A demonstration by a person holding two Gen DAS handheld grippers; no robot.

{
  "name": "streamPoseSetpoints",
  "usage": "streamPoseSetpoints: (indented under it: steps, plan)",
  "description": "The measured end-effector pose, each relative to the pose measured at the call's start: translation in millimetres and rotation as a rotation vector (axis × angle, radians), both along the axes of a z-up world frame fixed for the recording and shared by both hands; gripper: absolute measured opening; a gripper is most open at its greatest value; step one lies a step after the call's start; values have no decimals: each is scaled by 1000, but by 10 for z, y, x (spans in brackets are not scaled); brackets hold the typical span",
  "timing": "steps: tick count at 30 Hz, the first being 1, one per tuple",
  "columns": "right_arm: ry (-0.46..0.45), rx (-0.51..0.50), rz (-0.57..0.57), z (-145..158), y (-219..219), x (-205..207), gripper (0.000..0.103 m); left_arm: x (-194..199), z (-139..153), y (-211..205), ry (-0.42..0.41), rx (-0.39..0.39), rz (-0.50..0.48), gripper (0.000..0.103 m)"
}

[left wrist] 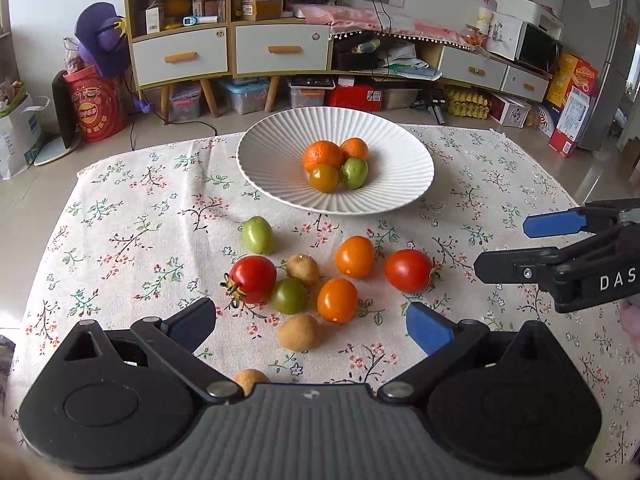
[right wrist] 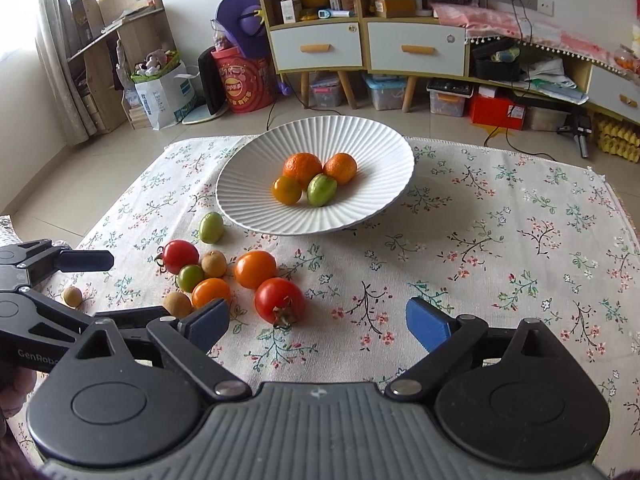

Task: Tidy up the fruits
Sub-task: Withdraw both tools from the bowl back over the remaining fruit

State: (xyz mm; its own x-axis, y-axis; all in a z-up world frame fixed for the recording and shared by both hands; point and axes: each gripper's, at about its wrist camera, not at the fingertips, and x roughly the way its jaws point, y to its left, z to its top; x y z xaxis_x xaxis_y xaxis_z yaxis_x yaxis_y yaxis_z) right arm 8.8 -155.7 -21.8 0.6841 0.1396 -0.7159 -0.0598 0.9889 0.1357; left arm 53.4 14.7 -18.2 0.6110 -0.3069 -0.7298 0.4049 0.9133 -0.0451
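A white ribbed plate holds two oranges, a yellow-orange tomato and a green fruit. On the floral cloth before it lie loose fruits: a green one, two red tomatoes, two orange tomatoes, a dark green tomato and several small brown fruits. My left gripper is open, low over the brown fruit. My right gripper is open, just behind a red tomato; it also shows in the left wrist view.
The table's cloth ends at the far edge behind the plate. Beyond it are floor, cabinets, storage boxes and a red drum. One brown fruit lies apart near the left gripper.
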Motion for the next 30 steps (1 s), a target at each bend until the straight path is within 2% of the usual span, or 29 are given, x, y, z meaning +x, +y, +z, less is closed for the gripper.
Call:
streamPoseSetpoints:
  steps: [11,20,30]
  plan:
    - [42,-38,35,-143,123,-45,95,-45,-93,235,8,23,14,95]
    - [58,-79,45,-231,253,41,95,-40,-201,505,3,89,27,95]
    - [73,-113,55,-285,415,153,95,-74,-210,958,22,88,53,95]
